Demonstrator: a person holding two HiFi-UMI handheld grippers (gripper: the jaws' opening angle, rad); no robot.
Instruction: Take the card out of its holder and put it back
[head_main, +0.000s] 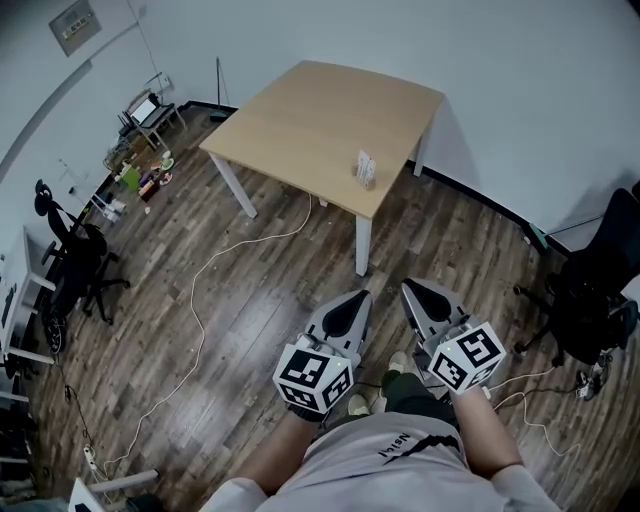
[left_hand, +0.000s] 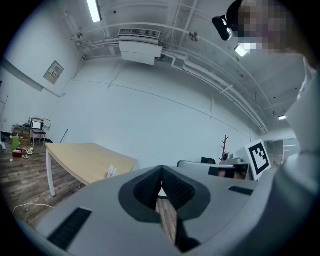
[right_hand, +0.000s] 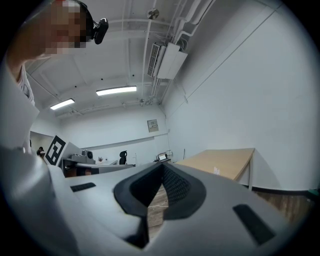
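A small clear card holder with a white card in it stands upright near the front right edge of a light wooden table. The same card holder shows small in the left gripper view, and as a speck of a card holder in the right gripper view. My left gripper and right gripper hang side by side close to my body, well short of the table. Both have their jaws shut tip to tip with nothing between them.
The table stands on white legs over a dark wood floor. A white cable trails across the floor to its left. Black office chairs stand at the left and right. Clutter lies by the far left wall.
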